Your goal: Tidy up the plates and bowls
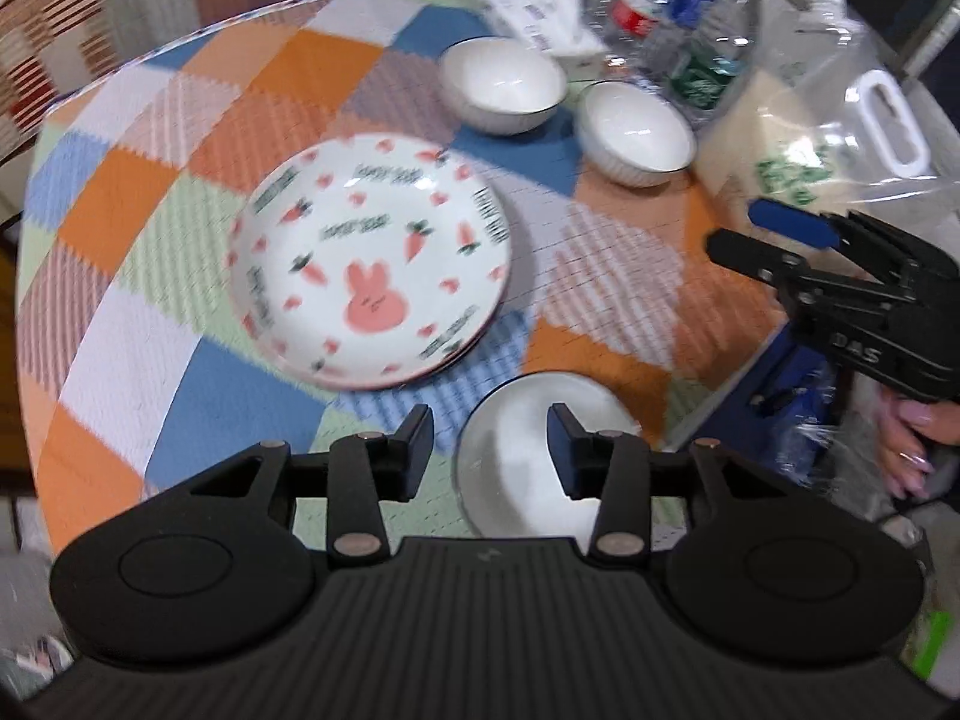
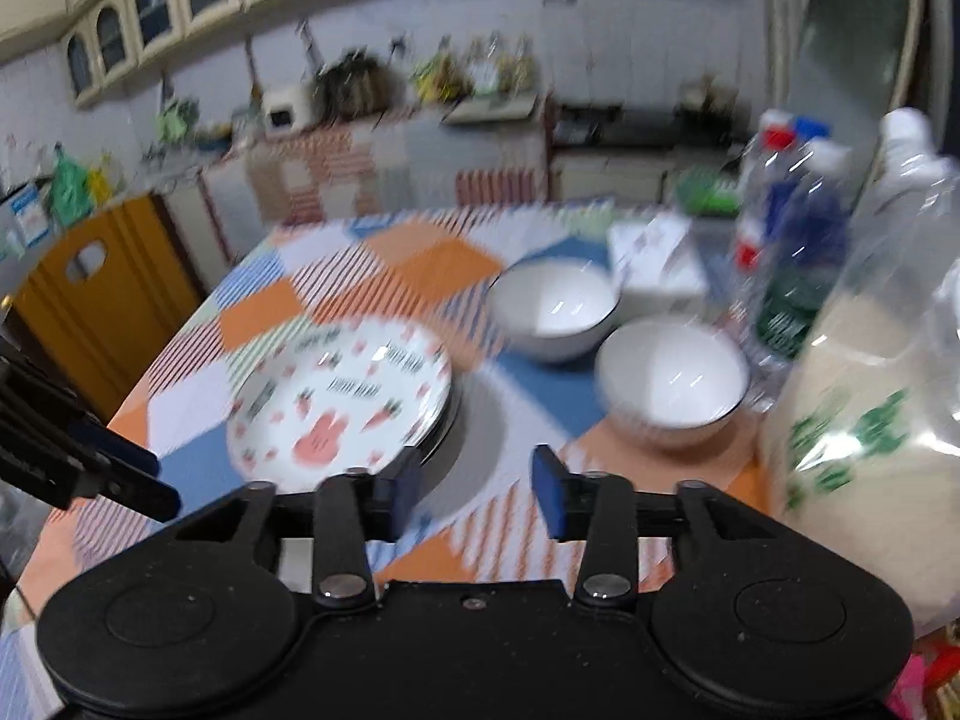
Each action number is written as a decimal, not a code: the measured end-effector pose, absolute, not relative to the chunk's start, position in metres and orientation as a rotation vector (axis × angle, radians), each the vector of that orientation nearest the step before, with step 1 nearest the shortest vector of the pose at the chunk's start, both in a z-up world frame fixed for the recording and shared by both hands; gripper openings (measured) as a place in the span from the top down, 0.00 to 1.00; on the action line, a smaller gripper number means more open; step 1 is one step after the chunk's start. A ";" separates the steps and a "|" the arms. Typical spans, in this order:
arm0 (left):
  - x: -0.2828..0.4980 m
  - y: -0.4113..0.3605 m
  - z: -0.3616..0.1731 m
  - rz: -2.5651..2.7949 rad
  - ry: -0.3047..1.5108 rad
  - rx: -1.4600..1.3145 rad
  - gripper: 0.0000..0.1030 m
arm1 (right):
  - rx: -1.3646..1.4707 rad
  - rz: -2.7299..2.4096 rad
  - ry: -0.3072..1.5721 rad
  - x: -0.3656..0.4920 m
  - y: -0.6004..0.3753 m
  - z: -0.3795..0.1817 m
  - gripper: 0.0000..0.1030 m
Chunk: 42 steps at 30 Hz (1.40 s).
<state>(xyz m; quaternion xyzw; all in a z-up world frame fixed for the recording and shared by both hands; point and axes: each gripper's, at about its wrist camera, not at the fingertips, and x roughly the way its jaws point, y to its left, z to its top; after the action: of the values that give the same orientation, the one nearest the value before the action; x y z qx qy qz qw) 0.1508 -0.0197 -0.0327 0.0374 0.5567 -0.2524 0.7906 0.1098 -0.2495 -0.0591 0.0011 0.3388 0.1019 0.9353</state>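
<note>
A stack of rabbit-and-carrot plates sits mid-table on the checked cloth; it also shows in the right wrist view. Two white bowls stand behind it, a left one and a right one. A third white bowl lies at the near edge, right under my left gripper, which is open and empty above it. My right gripper is open and empty over the cloth right of the plates; it appears at the right in the left wrist view.
Several water bottles, a big clear jug of rice and a white box crowd the table's right and back. A yellow chair stands at the left. The table edge curves near left.
</note>
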 end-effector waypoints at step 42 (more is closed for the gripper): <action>0.291 -0.184 -0.129 -0.629 1.027 -0.052 0.48 | -0.010 -0.026 0.649 0.214 -0.297 -0.191 0.14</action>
<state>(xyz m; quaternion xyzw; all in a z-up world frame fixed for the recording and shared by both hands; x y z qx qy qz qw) 0.2914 -0.1843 -0.1285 -0.0244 0.4830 -0.2959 0.8238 0.2144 -0.2972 -0.1915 -0.0048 0.3188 -0.0128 0.9477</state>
